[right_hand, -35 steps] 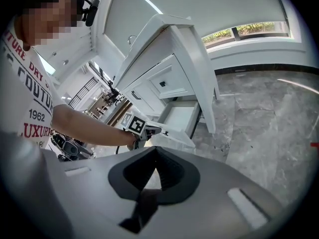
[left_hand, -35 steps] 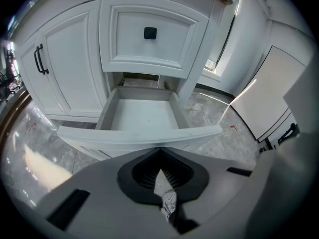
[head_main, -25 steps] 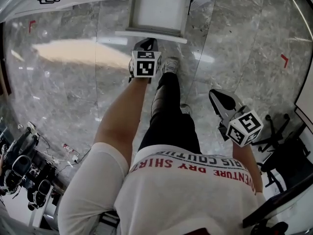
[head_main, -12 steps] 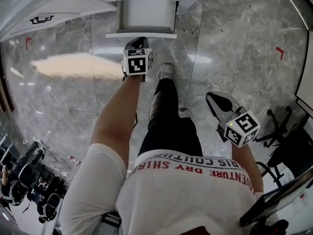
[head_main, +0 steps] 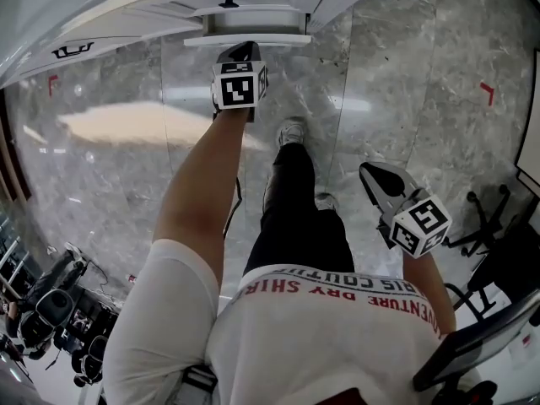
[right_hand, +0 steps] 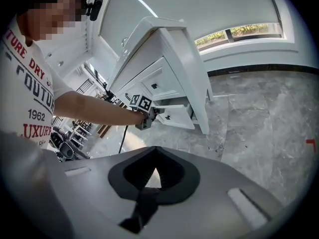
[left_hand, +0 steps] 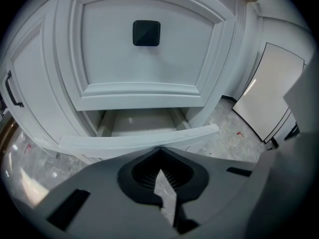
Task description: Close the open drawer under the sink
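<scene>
Now the left gripper point(head_main: 239, 51) has its fingers point(left_hand: 160, 156) pressed together with nothing between them. Their tips sit at the top edge of the drawer point(left_hand: 134, 141) front, which runs straight across just ahead of them. The drawer is not yet shut: beyond the fingers we can see into its pale inside, below the panel with the black knob point(left_hand: 146, 33).

To finish well, we judge that we should keep the closed fingertips near the middle of the front and push straight along the drawer's travel, so that it does not skew on its runners. We should ease off as the front nears the cabinet face, and keep the tips below the lip so they do not slip over it.

The right gripper point(head_main: 377, 180) hangs well behind and to the right of the left fingers, over the marble floor point(head_main: 110, 184). Its fingers are also together and hold nothing.

A second ago the drawer stood much further out from the cabinet. Since then its front has gone in most of the way, and the left gripper has gone forward with it. The right gripper has hardly moved.
</scene>
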A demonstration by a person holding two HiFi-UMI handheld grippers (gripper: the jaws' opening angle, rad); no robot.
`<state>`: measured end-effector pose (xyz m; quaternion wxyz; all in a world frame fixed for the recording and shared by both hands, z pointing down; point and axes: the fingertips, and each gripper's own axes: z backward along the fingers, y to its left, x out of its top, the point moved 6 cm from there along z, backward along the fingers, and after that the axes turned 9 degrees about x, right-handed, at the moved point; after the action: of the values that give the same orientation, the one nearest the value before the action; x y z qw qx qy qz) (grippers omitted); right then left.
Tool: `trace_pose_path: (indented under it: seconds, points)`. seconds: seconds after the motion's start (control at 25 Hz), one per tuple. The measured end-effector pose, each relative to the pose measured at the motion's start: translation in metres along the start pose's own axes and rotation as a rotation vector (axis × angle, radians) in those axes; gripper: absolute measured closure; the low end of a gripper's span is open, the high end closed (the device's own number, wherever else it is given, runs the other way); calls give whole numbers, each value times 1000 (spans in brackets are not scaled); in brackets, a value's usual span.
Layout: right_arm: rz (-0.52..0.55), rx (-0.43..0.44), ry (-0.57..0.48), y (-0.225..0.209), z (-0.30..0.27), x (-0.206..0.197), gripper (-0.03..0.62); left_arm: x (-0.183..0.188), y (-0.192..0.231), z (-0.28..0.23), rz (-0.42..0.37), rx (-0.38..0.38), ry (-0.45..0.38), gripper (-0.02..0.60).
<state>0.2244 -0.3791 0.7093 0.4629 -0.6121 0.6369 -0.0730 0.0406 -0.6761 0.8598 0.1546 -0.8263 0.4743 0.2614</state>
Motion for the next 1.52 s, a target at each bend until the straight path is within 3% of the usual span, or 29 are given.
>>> trace_pose_path:
  seconds: [0.68,0.84,1.0,1.16,1.32,1.44,1.52]
  points:
    - [21,-40,-19,-27,-17,44,594,50,14,-44,-4,10,-33,580]
    - [24,-43,-22,-28,-10,45,594,52,11,-43,-18,17,-22,580]
    - [44,-49,-18,-27,-3,45,594,53,5,-32,16,2,-14,580]
    - [81,-41,-30,-15,7,48,594,48,-16,9,79,-134,2,580]
    - [150,-28,-43,14,32,54,594,42,-63,99,133,-380,-17,580]
    - [199,-8,-30,50,61,49,594,26,-101,196,105,-574,-16,580]
    - [235,19,-38,79,84,43,594,14,-118,265,60,-640,-49,580]
